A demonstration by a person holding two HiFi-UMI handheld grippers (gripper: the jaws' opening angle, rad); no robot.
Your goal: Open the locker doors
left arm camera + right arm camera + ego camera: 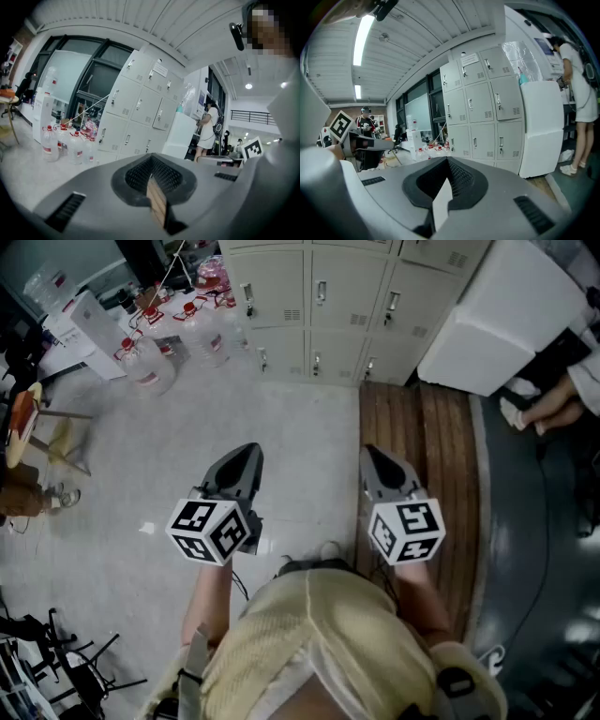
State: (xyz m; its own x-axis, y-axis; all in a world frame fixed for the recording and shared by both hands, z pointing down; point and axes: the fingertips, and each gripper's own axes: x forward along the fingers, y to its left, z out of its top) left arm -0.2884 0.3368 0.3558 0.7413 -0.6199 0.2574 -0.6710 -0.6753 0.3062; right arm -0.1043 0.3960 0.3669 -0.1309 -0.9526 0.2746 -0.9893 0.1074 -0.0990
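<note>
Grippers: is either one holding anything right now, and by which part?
Nothing is held. The left gripper and right gripper both have their jaws closed together on nothing, and the lockers stand well ahead of both, doors shut.

Lockers [319,306] stand at the far wall, well ahead of the left gripper [246,454] and right gripper [373,457]. Water bottles [150,357] on the floor to their left, boxy unit [506,320] just right. Plank strip [441,456] under the right gripper.

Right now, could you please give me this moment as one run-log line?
left gripper: shut, empty | right gripper: shut, empty | lockers: doors closed, not reached
</note>
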